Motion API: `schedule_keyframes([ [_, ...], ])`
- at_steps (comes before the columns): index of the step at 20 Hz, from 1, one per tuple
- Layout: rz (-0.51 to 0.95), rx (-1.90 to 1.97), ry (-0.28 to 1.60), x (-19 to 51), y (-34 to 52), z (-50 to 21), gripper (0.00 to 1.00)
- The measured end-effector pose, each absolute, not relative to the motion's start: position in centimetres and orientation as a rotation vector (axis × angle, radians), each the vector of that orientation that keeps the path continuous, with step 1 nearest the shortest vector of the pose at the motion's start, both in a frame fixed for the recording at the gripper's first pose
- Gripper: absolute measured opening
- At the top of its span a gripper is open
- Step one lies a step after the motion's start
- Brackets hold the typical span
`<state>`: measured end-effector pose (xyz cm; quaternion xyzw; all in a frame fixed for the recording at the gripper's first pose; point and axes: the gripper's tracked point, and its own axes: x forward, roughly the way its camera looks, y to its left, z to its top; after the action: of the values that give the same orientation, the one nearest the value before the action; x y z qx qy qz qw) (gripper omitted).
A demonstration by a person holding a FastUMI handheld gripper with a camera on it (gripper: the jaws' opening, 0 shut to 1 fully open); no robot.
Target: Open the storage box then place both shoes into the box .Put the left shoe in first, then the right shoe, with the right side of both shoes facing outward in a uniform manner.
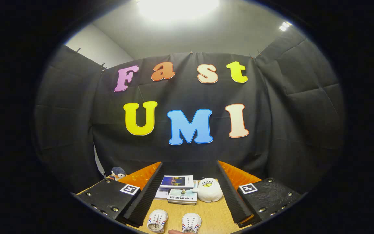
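While the hand-held gripper (187,195) gapes wide, two shoes (157,221) sit between its fingers.

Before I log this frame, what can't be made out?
- Two small shoes, gripper view: lower parts cut off; left or right shoe unclear.
- Storage box: cannot be identified.
- Books: partly hidden by the white duck plush.
- Penguin plush: behind a finger of the open hand-held gripper.

Shoes (174,222), books (178,190) between open claw (188,195)
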<state>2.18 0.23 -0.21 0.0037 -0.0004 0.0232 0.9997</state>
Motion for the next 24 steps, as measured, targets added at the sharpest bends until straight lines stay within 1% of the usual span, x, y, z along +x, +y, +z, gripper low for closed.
schedule_keyframes([
  [9,0.061,0.035,-0.017,3.8,0.1,-0.4,0.96],
  [15,0.077,0.034,0.036,5.5,0.6,-3.1,0.96],
  [20,0.193,0.079,0.152,7.5,3.8,-7.7,0.96],
  [24,0.350,0.166,0.312,8.3,9.1,-13.1,0.96],
])
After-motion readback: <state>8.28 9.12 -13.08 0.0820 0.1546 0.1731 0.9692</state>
